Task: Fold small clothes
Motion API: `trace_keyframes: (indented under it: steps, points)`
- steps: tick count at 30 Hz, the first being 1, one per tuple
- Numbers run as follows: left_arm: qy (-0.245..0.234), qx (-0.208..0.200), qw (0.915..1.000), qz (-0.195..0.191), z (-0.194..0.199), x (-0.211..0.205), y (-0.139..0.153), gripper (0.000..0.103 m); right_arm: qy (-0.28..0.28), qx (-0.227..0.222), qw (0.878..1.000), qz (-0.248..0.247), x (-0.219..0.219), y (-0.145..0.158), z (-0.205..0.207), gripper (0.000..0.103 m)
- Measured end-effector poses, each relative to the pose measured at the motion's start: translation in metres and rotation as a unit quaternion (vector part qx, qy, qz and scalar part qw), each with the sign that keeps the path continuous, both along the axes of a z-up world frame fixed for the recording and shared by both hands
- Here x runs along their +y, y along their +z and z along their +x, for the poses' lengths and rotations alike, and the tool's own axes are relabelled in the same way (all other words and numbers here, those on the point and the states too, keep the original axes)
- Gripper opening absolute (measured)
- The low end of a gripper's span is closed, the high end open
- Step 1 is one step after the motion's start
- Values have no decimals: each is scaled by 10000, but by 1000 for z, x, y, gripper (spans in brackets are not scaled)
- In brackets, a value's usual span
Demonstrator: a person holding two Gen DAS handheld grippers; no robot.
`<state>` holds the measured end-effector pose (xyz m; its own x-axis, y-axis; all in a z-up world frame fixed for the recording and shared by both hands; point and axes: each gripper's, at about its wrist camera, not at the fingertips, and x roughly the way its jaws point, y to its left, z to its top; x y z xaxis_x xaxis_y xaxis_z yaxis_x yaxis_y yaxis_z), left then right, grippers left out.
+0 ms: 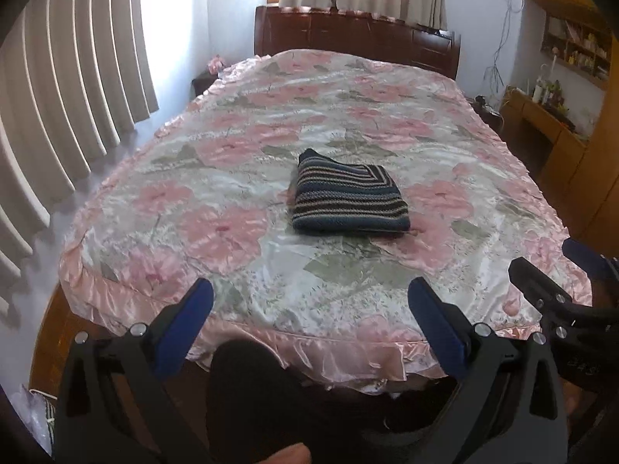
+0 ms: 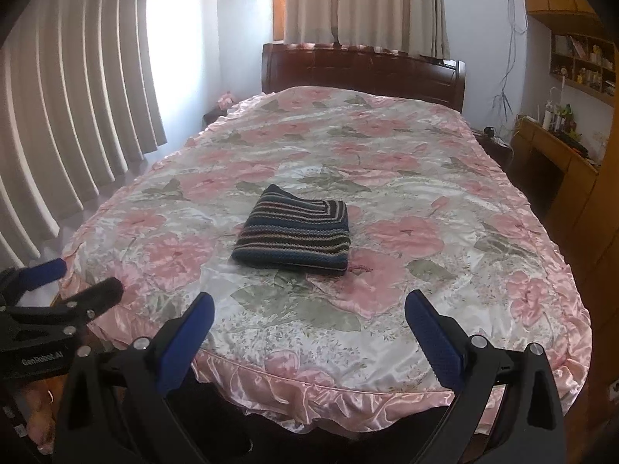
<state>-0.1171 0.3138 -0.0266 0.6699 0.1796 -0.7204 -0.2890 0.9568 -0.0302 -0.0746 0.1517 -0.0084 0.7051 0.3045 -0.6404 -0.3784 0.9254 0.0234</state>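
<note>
A striped knit garment [image 1: 348,197] [image 2: 296,234] in dark blue, black and pale bands lies folded into a compact rectangle near the middle of the bed [image 1: 271,123] [image 2: 425,178]. My left gripper [image 1: 309,301] hovers over the bed's near edge, well short of the garment, open with nothing between its blue pads. My right gripper [image 2: 309,311] is likewise open and empty, held back from the garment. Each gripper shows at the edge of the other's view: the right gripper's fingers [image 1: 541,286] at right, the left gripper's fingers [image 2: 69,290] at left.
A pink floral satin bedspread covers the bed, with a dark wooden headboard [image 1: 356,34] at the far end. Grey curtains [image 1: 69,89] hang on the left. A wooden desk and shelves [image 2: 561,143] stand to the right. A person's dark-clothed leg [image 1: 247,386] is below the bed edge.
</note>
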Motion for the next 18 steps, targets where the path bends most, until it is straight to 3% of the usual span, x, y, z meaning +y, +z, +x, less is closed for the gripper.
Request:
trace_keyframes:
  steps: [6,18]
  points:
    - [-113,75,9996,-229,3,-2,-2,100,5,52,9999,110,-1,-1,5,99]
    - [198,-27,9997,146,3,-4,8,100,72,98,9998,174,2,-3,10,99]
